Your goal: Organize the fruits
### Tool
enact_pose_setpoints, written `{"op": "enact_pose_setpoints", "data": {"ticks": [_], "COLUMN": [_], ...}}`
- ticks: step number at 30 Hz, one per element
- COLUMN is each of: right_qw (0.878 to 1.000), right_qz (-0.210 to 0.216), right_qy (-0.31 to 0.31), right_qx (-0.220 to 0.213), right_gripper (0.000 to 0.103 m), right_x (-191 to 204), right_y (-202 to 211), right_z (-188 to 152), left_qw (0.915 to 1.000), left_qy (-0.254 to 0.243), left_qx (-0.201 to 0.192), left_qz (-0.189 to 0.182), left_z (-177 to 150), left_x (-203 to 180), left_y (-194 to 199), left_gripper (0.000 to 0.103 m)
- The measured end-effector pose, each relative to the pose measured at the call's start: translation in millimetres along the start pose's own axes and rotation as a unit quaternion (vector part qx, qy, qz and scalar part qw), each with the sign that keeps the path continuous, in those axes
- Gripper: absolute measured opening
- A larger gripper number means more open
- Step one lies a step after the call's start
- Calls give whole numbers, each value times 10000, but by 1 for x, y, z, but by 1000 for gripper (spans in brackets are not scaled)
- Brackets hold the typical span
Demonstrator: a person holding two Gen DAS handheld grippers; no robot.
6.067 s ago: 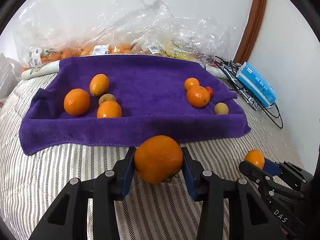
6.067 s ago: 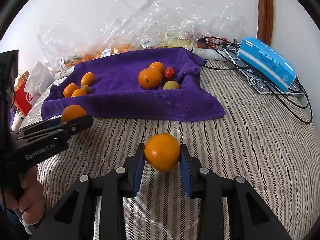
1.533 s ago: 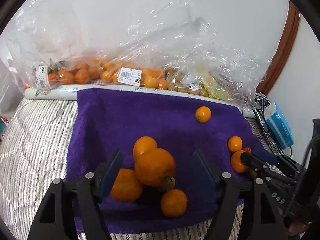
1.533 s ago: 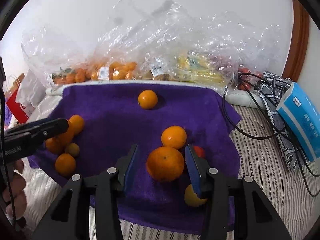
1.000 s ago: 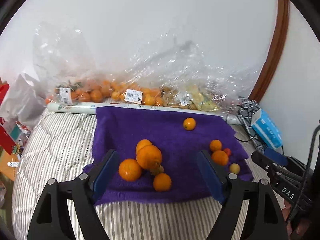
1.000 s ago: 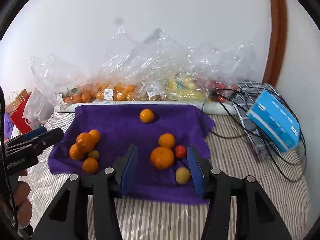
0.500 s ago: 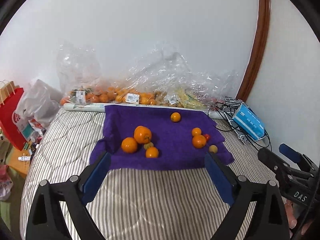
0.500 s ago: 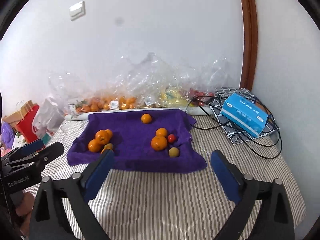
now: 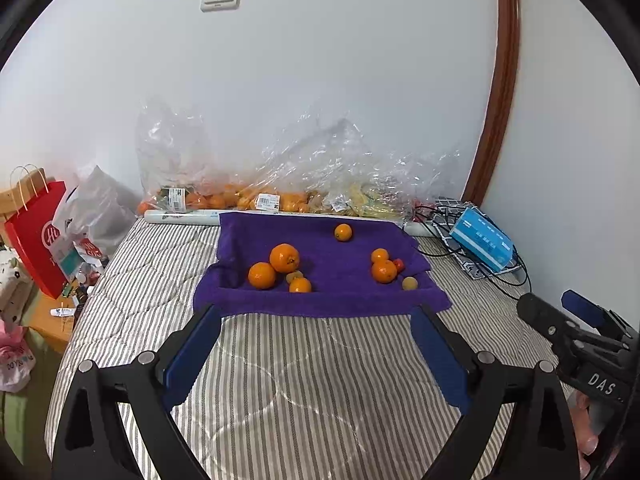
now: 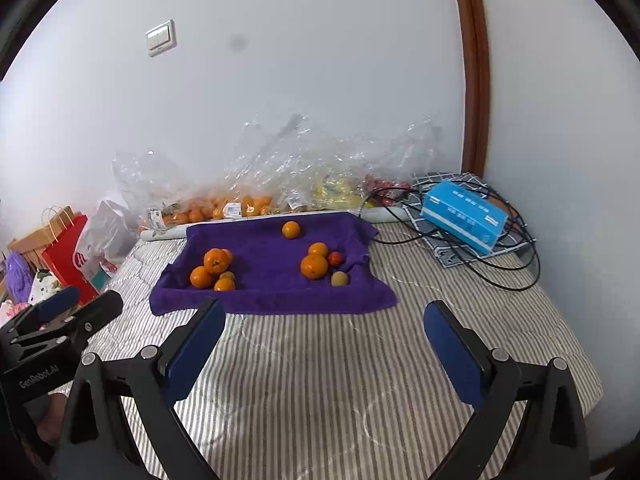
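Left wrist view: left hand-held gripper point(image 9: 316, 354) wide open, empty, over the striped bed point(image 9: 280, 380). Ahead of it, purple towel point(image 9: 320, 300) carries the fruits: orange cluster point(image 9: 280, 270) ahead-left, second group point(image 9: 386, 268) ahead-right, single orange point(image 9: 343, 232) furthest out. Right wrist view: right hand-held gripper point(image 10: 324, 346) wide open, empty; same towel point(image 10: 272, 300) ahead, slightly left; blue box point(image 10: 464, 210) ahead-right.

We look forward along each gripper's two fingers, from well back above the striped bed point(image 9: 304, 380) toward the wall. Both views share the purple towel point(image 9: 320, 248) point(image 10: 264, 248), seen from neighbouring angles.
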State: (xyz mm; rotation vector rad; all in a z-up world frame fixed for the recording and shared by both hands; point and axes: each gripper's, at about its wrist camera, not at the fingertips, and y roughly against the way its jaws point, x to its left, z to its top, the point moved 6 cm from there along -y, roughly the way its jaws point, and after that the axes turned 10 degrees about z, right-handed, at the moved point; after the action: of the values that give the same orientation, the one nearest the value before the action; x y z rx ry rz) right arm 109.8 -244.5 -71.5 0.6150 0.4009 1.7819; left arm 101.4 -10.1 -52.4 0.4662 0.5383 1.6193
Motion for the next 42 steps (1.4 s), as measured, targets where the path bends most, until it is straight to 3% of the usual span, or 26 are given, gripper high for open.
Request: {"op": "enact_pose_setpoints", "data": {"ticks": [16, 42], "right_qw": [9997, 9997], "right_qz": [-98, -106], "right_qy": [190, 170], "right_qx": [-90, -117], "right_gripper": [99, 99], "right_x": [4, 3], "right_y": [23, 31], "right_z": [-10, -12], "left_qw": [9998, 9997], "left_qy": [-37, -36], "left_qx": [-162, -177], "left_qz": [93, 134], "left_z": [-5, -6], "left_x": [-4, -4], "left_y": [23, 28], "left_gripper": [96, 96]}}
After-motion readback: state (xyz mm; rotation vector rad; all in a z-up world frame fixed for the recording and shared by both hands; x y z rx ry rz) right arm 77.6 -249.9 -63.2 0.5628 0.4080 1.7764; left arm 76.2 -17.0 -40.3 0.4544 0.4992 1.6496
